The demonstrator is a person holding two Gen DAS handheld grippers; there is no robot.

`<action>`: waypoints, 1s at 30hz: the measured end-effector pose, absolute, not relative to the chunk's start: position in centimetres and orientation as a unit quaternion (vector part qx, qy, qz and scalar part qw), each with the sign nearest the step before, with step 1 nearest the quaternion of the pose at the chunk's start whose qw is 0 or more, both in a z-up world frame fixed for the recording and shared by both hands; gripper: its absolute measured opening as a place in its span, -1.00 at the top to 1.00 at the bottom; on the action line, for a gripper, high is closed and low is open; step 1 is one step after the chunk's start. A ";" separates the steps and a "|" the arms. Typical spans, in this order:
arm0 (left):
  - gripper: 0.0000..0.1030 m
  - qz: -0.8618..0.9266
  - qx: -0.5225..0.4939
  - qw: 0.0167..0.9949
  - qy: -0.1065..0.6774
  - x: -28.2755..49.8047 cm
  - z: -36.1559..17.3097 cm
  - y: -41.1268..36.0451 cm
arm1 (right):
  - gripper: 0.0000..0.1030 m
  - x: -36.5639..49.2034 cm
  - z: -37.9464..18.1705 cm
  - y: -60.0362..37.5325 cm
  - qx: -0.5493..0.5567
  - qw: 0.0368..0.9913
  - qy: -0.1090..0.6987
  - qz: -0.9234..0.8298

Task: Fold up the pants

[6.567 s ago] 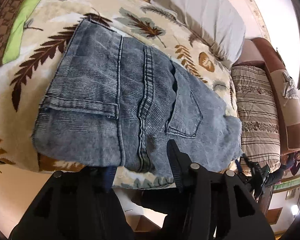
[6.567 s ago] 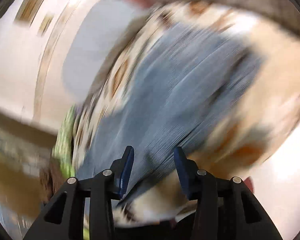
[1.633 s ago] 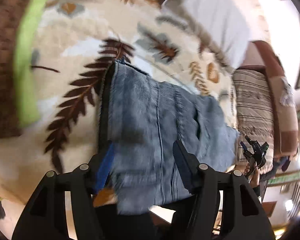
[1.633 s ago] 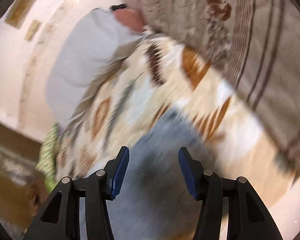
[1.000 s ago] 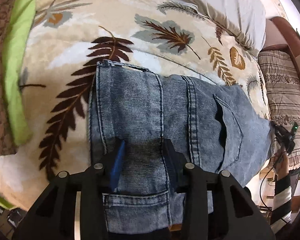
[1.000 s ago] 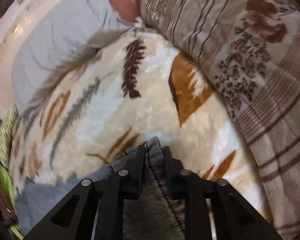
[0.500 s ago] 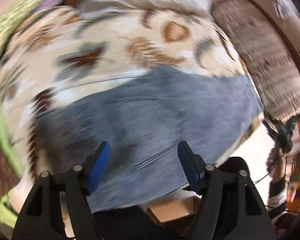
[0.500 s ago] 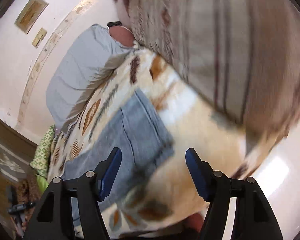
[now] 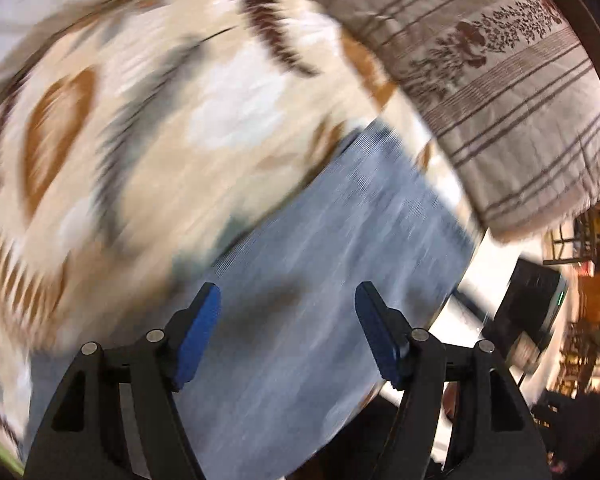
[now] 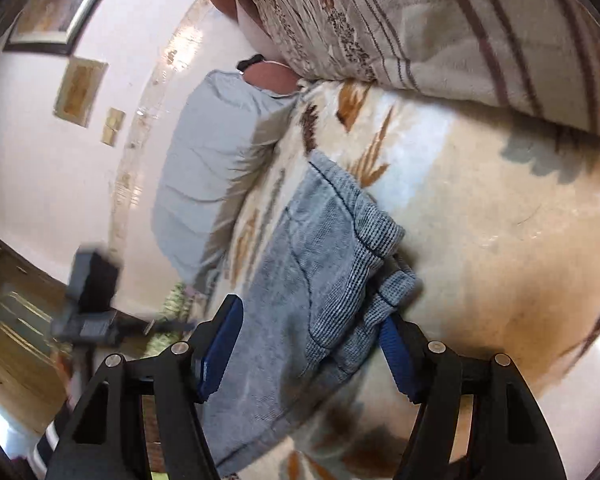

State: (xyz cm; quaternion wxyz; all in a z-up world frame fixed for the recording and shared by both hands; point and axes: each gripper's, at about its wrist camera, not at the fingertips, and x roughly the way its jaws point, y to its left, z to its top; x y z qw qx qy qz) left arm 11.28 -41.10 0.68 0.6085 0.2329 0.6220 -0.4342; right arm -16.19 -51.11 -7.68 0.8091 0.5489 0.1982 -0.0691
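The folded blue jeans (image 9: pixel 340 272) lie on the cream leaf-print blanket (image 9: pixel 159 120); this view is motion-blurred. My left gripper (image 9: pixel 287 328) is open and empty, hovering just above the jeans. In the right wrist view the jeans (image 10: pixel 300 288) lie as a folded bundle with a rumpled corner at the right. My right gripper (image 10: pixel 312 348) is open, its jaws astride the near end of the bundle, the right finger (image 10: pixel 396 356) beside the rumpled corner.
A striped brown-and-beige cushion (image 9: pixel 500 92) lies beyond the jeans, also in the right wrist view (image 10: pixel 440 20). A grey pillow (image 10: pixel 215 160) rests against the wall. The bed's edge drops off near the jeans (image 9: pixel 472 280). The other gripper shows blurred at the left (image 10: pixel 91 300).
Both grippers pinched the jeans a second ago, then opened and let go. The left one has swung toward the cushion end; the right one has come back down over the bundle.
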 end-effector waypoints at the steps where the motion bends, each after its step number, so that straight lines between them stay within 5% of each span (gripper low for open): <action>1: -0.34 -0.440 0.235 0.603 0.623 11.4 0.2 -42.9 | -0.28 -16.4 -7.9 -51.1 0.551 0.809 0.195 -0.065; 12: -0.35 -0.479 0.261 0.511 0.664 12.4 -5.1 -52.0 | -0.30 -17.5 -8.5 -50.8 0.540 0.822 0.175 -0.035; 15: -0.69 -0.507 0.262 0.487 0.661 11.3 -5.5 -52.8 | -0.31 -17.6 -8.4 -50.5 0.537 0.826 0.166 -0.045; 23: -0.69 -0.566 0.293 0.441 0.632 7.5 -5.2 -53.9 | -0.32 -17.9 -8.1 -50.7 0.553 0.823 0.133 -0.019; 30: -0.64 -0.589 0.271 0.447 0.617 5.7 -5.2 -53.3 | 0.21 -16.9 -8.1 -50.9 0.528 0.828 0.181 -0.055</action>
